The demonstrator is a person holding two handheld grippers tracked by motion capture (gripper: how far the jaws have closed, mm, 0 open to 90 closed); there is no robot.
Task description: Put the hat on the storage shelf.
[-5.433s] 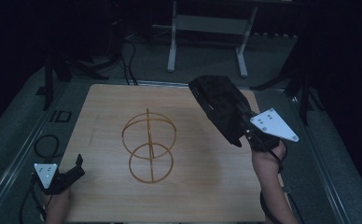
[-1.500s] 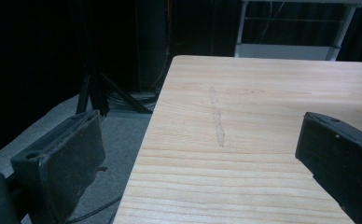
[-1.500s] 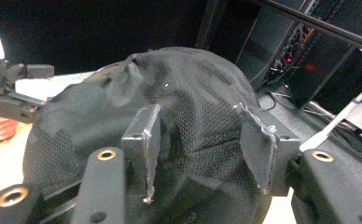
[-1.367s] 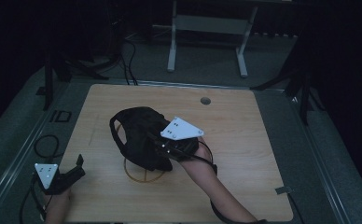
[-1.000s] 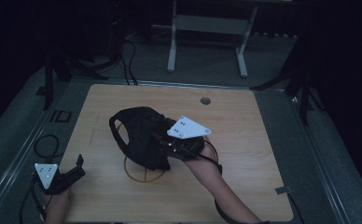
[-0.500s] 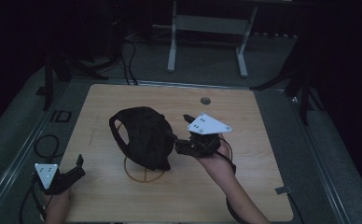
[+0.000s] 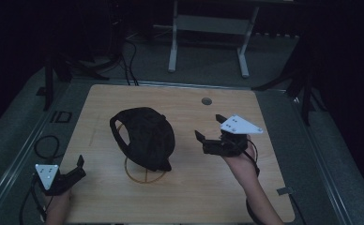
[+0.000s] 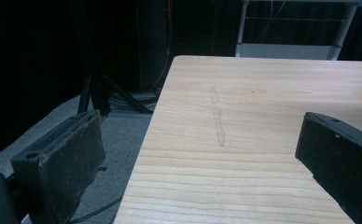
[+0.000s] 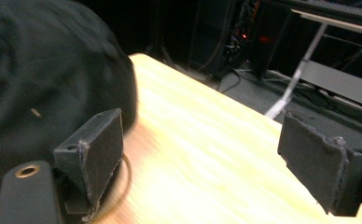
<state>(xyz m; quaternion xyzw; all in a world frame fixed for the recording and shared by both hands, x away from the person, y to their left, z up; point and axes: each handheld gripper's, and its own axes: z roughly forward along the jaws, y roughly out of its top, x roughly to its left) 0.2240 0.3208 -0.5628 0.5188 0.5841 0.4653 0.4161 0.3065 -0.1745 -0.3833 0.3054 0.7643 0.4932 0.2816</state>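
Black fabric, a cap (image 7: 144,137), sits draped over a thin golden wire stand (image 7: 142,174) near the middle of the pale wooden tabletop (image 7: 185,192). In the high view, the stand's ring base peeks out beneath the cap at the front, and a strap loop hangs at the cap's left side.

Our right hand-held gripper (image 7: 208,126) hovers just beside the cap on its right, apart from it, with its jaws spread wide and nothing between them. In the right gripper view, the cap (image 9: 44,79) looms blurred at the left, close to the left jaw, with bare wood ahead of the gap. Our left hand-held gripper (image 7: 78,167) rests low at the near left corner, well apart from the cap. In the left gripper view, its jaws also stand wide apart, over the tabletop's edge.

We judge that the cap is hung and the step in hand is letting go cleanly. To do that well, we should draw the right hand-held gripper straight away to the right, keeping the jaws wide so no pad snags the cloth. A sideways brush could tug the cap off or tip the light wire stand. We should watch that the cap settles evenly.
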